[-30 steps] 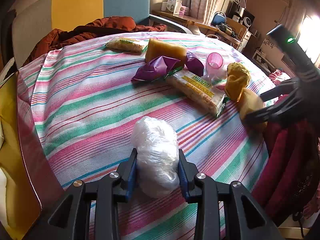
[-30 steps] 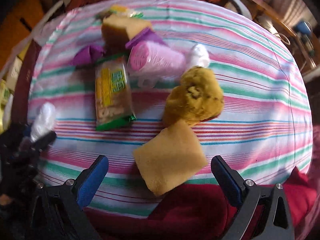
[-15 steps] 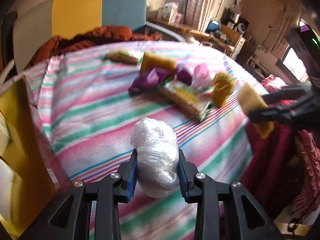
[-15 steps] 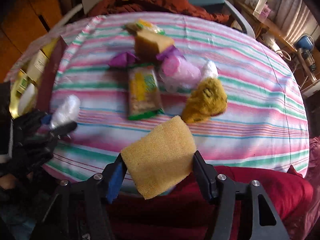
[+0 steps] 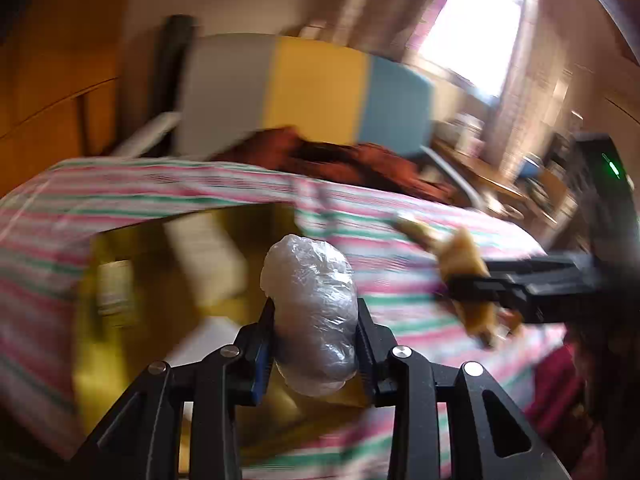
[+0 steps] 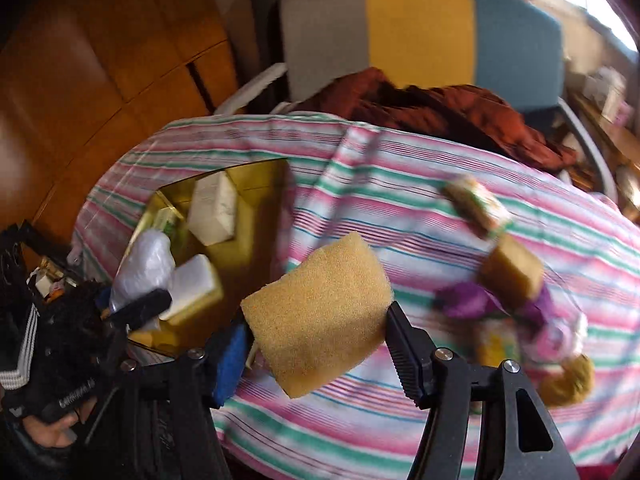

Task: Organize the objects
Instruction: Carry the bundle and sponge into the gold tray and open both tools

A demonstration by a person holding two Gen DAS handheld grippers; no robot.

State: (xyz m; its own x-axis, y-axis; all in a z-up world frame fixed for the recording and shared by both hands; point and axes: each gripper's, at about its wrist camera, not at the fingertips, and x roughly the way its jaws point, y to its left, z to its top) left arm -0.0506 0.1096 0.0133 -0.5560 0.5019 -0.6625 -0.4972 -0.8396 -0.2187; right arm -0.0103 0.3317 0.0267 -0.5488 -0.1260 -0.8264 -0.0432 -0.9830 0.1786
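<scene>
Item one: the left gripper point(image 5: 316, 344), black with blue pads, its jaws pinching a crumpled bundle of clear plastic film point(image 5: 312, 312), which was held in the air above an open gold-lined box point(image 6: 256, 216) at the left part of the desk point(image 6: 400, 412), itself covered by a cloth striped pink, green and white. Item two: the right gripper point(image 6: 316, 348), its jaws clamped on the two ends of a tan rectangular sponge block point(image 6: 320, 316), carried clear of the cloth and just right of the box; the jaws had just been closing, with the sponge between them. Item three: box contents, namely a white rectangular block point(image 6: 212, 212), a second white-and-yellow block point(image 6: 192, 284) and a green-printed packet, partly hidden. Item four: goods lying on the cloth at the right, blurred, comprising a yellow-and-green snack packet point(image 6: 476, 204), a second tan sponge point(image 6: 512, 272), a purple wrapper point(image 6: 472, 300), a pink cup lying beside it and a mustard-yellow lump point(image 6: 572, 380) near the desk edge. Item five: beyond the desk, a chair point(image 6: 420, 28) upholstered in grey, yellow and blue, with a rust-red garment point(image 6: 440, 108) heaped on its seat.
</scene>
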